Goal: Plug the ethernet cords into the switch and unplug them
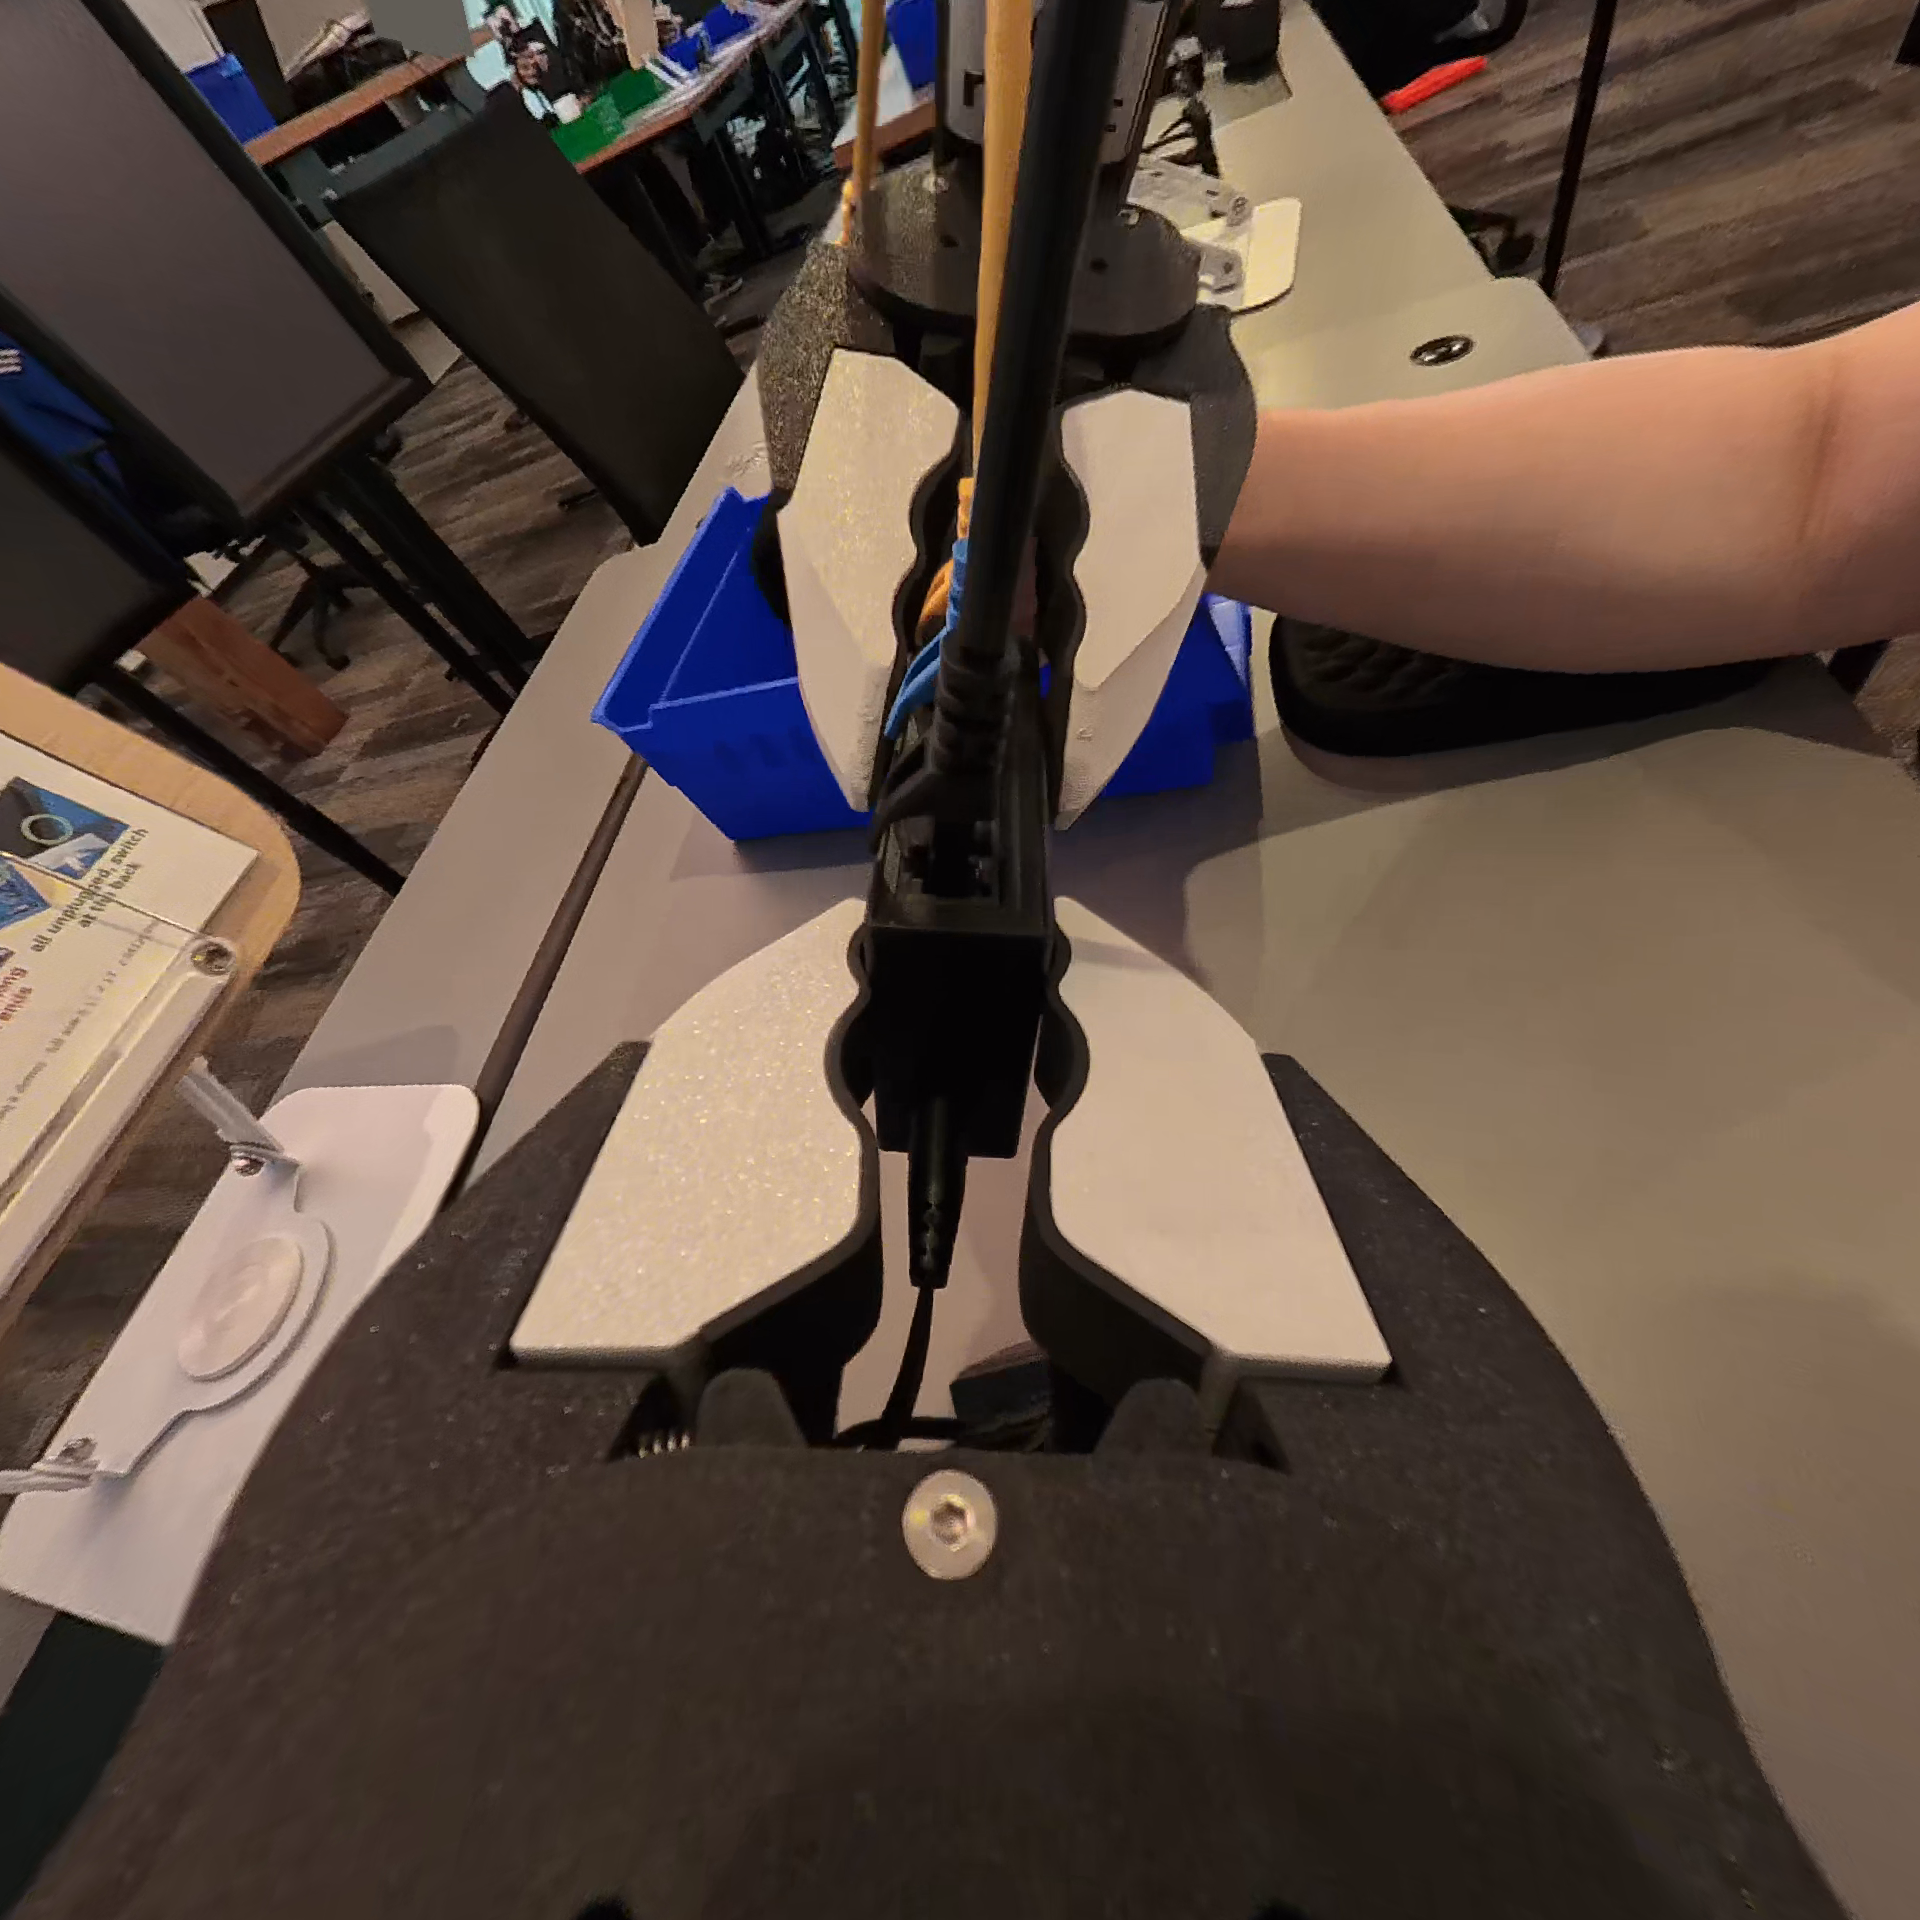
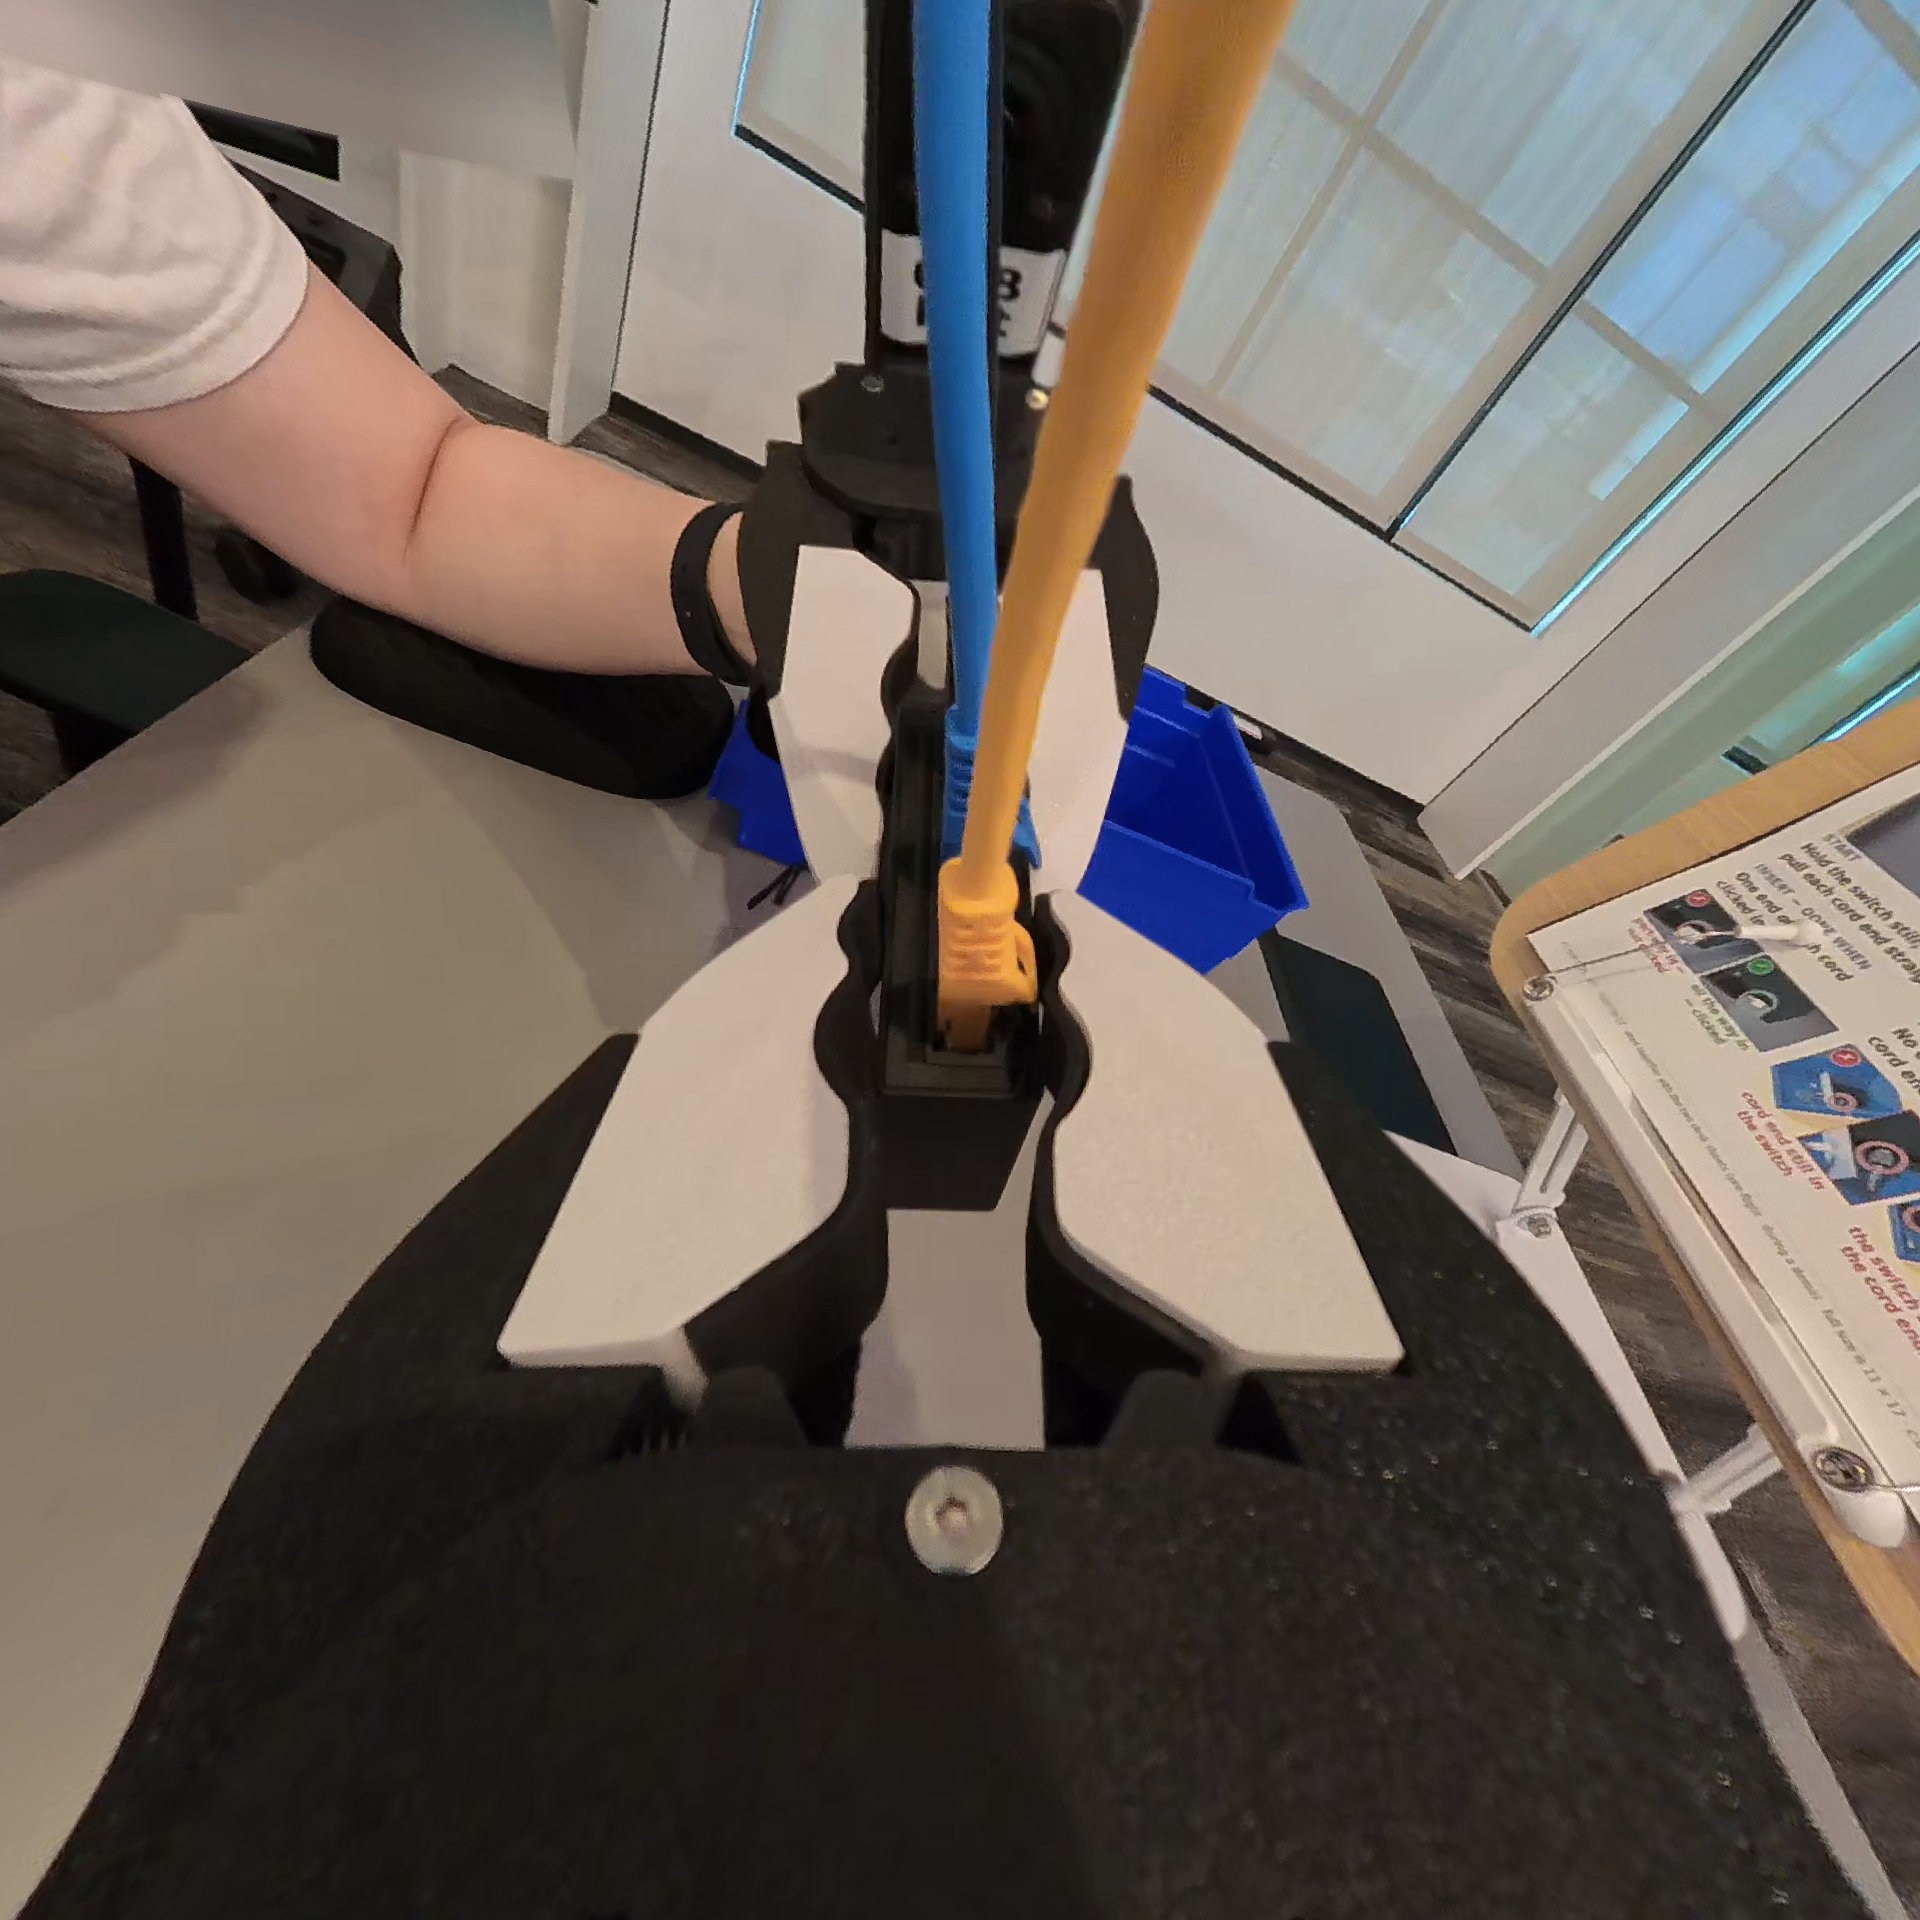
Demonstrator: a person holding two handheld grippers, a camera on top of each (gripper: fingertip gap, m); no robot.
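Note:
A black switch [image 1: 956,1023] is held in the air between both grippers, port side up. My left gripper [image 1: 956,935] is shut on one end of it; a thin black power plug [image 1: 932,1195] sticks out of that end. My right gripper [image 2: 951,896] is shut on the other end [image 2: 902,966]. A yellow plug [image 2: 982,956] sits in the port nearest the right gripper, with a blue cord [image 2: 951,416] beside it. A black cord [image 1: 1023,416] is plugged in near the left gripper. Each gripper shows opposite in the other's view: the right gripper [image 1: 971,810] and the left gripper [image 2: 925,790].
A blue bin [image 1: 727,748] stands on the grey table [image 1: 1455,1039] behind the switch, also in the right wrist view [image 2: 1184,862]. A person's arm [image 1: 1558,520] rests on a black pad [image 1: 1455,696]. An instruction sheet [image 2: 1766,1039] stands at the table's side. My two grippers' fingertips are within a few centimetres of each other.

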